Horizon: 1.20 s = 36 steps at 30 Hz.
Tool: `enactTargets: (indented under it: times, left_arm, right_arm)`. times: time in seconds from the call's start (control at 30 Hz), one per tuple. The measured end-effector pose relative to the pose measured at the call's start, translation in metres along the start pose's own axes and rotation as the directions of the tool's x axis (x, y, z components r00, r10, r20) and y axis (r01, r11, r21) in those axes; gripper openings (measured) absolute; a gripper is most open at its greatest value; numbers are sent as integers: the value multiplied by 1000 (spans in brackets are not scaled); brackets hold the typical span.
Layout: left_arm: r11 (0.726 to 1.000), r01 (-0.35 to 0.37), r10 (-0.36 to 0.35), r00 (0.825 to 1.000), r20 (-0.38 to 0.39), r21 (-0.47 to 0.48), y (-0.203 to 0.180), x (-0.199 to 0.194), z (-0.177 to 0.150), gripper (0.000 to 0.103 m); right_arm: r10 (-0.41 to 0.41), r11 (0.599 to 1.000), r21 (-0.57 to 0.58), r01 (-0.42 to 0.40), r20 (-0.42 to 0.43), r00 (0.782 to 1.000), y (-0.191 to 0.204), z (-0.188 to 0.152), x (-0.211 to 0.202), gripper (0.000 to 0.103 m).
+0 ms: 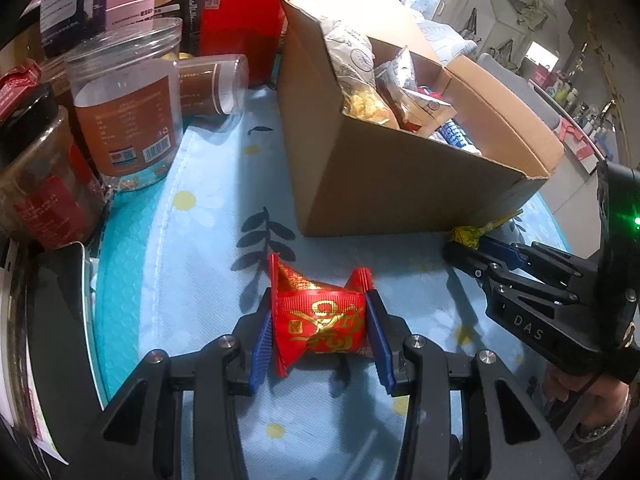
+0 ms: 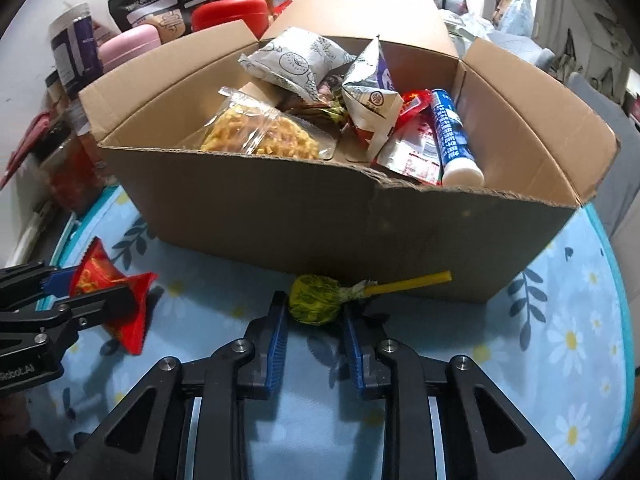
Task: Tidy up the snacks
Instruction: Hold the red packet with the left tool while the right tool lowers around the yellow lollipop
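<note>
On the blue floral tablecloth (image 2: pixel 560 320), just in front of the cardboard box (image 2: pixel 320 216), your lollipop (image 2: pixel 316 299) lies flat, long axis running across the right wrist view: the yellow-green wrapped head points left, the yellow stick points right and slightly up, along the box's front wall. Your right gripper (image 2: pixel 315 322) has its jaws narrowed around the head, blue pads on either side of it; the left pad looks touching, on the right side you cannot tell if there is contact, so it reads as clenched on the lollipop head. The red candy (image 1: pixel 320 320) with gold print sits between your left gripper's (image 1: pixel 320 336) blue pads, twisted ends sticking out left and right past the pads, long axis across the jaws. That gripper is nearly closed and grasping the candy above the cloth, left of the lollipop. The box holds snack bags and a blue tube (image 2: pixel 452 132)
</note>
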<state>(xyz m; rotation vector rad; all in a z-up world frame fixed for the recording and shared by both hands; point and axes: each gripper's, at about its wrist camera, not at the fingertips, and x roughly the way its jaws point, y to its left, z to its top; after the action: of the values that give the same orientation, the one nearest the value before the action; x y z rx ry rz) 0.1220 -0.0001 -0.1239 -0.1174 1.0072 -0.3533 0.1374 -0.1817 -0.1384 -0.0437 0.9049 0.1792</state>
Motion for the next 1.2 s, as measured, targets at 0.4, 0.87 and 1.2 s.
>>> enactTargets:
  times: [0.4, 0.87, 1.2]
  left_arm:
    - [996, 65, -63, 997, -39, 68, -43, 0, -14, 42]
    - [986, 98, -85, 991, -102, 132, -74, -8, -42, 42]
    - [987, 96, -82, 990, -113, 128, -77, 0, -42, 44]
  right_arm:
    - [115, 993, 28, -115, 3, 993, -16, -28, -35, 26]
    - [164, 986, 4, -164, -45, 985, -16, -68, -59, 26]
    - [164, 986, 11, -164, -50, 985, -20, -78, -61, 27]
